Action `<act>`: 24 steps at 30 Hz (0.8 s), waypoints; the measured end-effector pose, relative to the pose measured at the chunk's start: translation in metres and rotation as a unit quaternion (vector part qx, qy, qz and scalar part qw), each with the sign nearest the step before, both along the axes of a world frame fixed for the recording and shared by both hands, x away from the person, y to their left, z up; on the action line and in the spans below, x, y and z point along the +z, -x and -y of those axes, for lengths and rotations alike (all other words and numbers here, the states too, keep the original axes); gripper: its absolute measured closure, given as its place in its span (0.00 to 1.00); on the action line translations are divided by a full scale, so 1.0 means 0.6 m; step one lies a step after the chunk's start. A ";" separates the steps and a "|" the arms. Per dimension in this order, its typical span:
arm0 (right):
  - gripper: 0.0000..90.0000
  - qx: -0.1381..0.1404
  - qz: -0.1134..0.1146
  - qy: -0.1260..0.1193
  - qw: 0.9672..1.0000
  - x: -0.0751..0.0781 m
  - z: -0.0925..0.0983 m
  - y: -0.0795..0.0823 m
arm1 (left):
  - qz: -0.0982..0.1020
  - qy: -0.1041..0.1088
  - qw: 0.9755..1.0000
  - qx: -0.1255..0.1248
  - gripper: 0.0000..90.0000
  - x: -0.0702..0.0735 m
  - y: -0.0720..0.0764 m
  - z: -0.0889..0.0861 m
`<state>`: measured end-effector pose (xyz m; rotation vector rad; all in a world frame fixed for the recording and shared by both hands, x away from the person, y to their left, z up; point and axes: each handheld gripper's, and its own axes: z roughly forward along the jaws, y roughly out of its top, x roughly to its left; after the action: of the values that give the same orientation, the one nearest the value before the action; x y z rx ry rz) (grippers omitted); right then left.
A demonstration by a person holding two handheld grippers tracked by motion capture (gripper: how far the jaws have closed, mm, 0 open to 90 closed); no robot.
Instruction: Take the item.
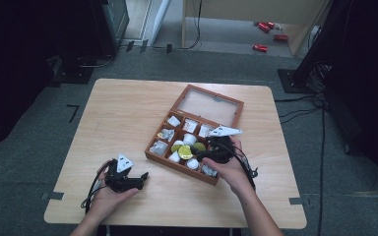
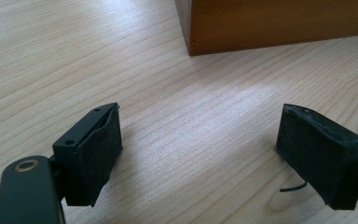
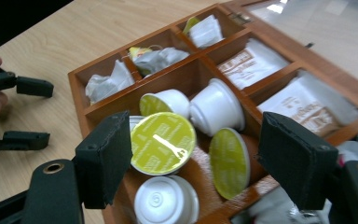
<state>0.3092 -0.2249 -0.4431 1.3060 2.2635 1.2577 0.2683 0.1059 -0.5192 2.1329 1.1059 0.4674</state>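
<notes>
Right gripper [image 1: 203, 153] hangs over the middle compartment of the wooden box [image 1: 163, 158], jaws spread, with a coffee capsule [image 3: 163, 142] lying between them in the right gripper view. No pad is seen pressing on it; whether either touches cannot be told. No earlier frame is on hand to compare.

That capsule lies tilted on the others, its yellow-green foil lid facing up toward the camera. Its axis runs from the lid down into the pile; the cup end is hidden.

At 2 o'clock from it sits a white capsule [image 3: 217, 108] with its cup end uppermost. At 3 o'clock a second green-lidded capsule [image 3: 228, 162] stands on edge, lid facing the first. At 6 o'clock another white capsule [image 3: 165, 203] shows its base.

Left gripper [image 1: 140, 178] rests low over the table [image 1: 128, 108] at 8 o'clock from the box, jaws spread with bare wood between them. One box corner shows at 12 o'clock in its own view.
</notes>
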 end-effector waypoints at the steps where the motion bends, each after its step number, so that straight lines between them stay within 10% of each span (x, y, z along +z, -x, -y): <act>1: 0.29 0.003 -0.001 0.001 1.000 -0.002 -0.003 0.000 | 0.000 0.000 1.000 0.001 0.16 0.000 0.000 0.000; 24: 0.29 0.018 -0.017 0.023 0.999 -0.036 -0.051 -0.005 | -0.001 0.000 1.000 0.001 0.16 0.000 0.000 0.000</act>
<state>0.3122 -0.1942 -0.4646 1.2845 2.3360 1.1955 0.2684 0.1059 -0.5192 2.1334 1.1084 0.4674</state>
